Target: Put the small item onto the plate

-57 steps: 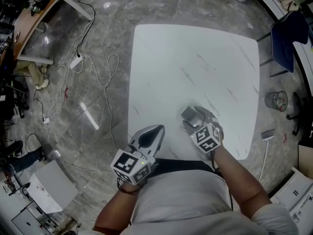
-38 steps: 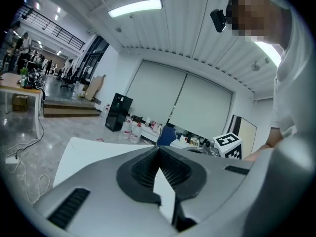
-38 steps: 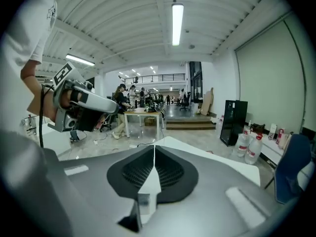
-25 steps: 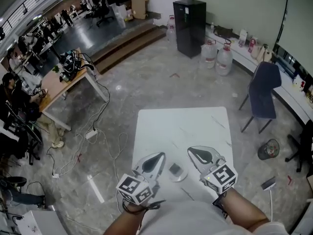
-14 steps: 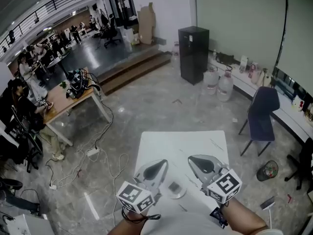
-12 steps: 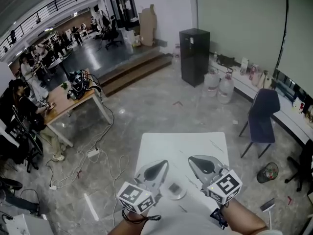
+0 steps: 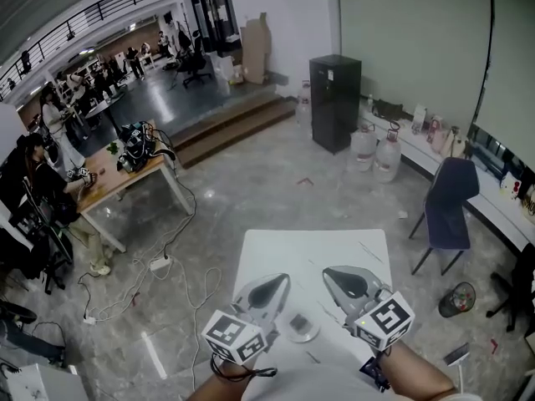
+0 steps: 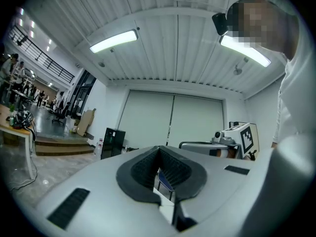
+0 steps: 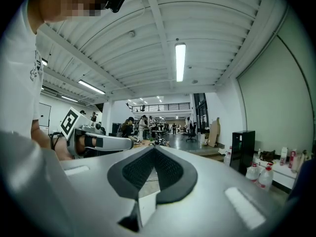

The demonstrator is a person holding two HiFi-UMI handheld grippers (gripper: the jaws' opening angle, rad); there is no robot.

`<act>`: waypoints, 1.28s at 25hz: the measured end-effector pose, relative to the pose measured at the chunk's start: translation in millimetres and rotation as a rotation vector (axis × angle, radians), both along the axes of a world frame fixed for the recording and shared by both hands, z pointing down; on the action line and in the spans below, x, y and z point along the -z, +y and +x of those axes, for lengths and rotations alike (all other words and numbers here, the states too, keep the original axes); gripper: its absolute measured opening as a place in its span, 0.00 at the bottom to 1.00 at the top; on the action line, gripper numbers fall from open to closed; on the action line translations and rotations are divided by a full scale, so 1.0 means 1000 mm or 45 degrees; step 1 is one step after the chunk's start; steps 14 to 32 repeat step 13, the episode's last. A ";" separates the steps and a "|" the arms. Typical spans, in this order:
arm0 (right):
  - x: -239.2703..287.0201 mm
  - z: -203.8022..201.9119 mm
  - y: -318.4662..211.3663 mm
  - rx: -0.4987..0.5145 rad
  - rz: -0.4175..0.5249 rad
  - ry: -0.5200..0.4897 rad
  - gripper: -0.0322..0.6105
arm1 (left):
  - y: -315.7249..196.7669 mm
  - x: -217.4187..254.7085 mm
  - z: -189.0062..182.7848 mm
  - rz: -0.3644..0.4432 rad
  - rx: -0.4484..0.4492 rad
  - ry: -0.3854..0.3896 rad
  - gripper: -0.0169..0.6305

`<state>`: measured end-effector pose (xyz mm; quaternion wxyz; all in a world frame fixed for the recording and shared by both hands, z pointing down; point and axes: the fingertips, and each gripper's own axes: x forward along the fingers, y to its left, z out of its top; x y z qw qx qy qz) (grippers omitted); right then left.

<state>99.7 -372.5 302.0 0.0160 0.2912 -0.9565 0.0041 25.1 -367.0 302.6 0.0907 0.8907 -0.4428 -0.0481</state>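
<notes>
Head view alone shows small item point(image 7: 298, 321) on plate point(image 7: 311, 333) on desk point(image 7: 318, 249) between left claw point(image 7: 271, 286) and right claw point(image 7: 339, 279); gripper views show both clenched, empty.

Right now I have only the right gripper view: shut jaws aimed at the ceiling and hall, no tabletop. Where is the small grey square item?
Observer: In the head view, the small grey square item lies on the small pale round plate, near the front of the white table.
Reviewer: Where are the grippers relative to it?
Observer: The left gripper and right gripper flank the plate in the head view, and neither holds anything from it.
Reviewer: Are the left jaws gripping something?
Observer: No. The left gripper view shows them together with nothing between.
</notes>
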 end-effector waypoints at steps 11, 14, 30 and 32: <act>0.007 -0.008 0.002 -0.009 0.019 0.005 0.05 | 0.004 0.003 -0.012 0.011 0.005 0.010 0.03; 0.006 -0.004 0.003 -0.010 0.021 0.005 0.05 | 0.006 0.002 -0.009 0.012 0.008 0.009 0.03; 0.006 -0.004 0.003 -0.010 0.021 0.005 0.05 | 0.006 0.002 -0.009 0.012 0.008 0.009 0.03; 0.006 -0.004 0.003 -0.010 0.021 0.005 0.05 | 0.006 0.002 -0.009 0.012 0.008 0.009 0.03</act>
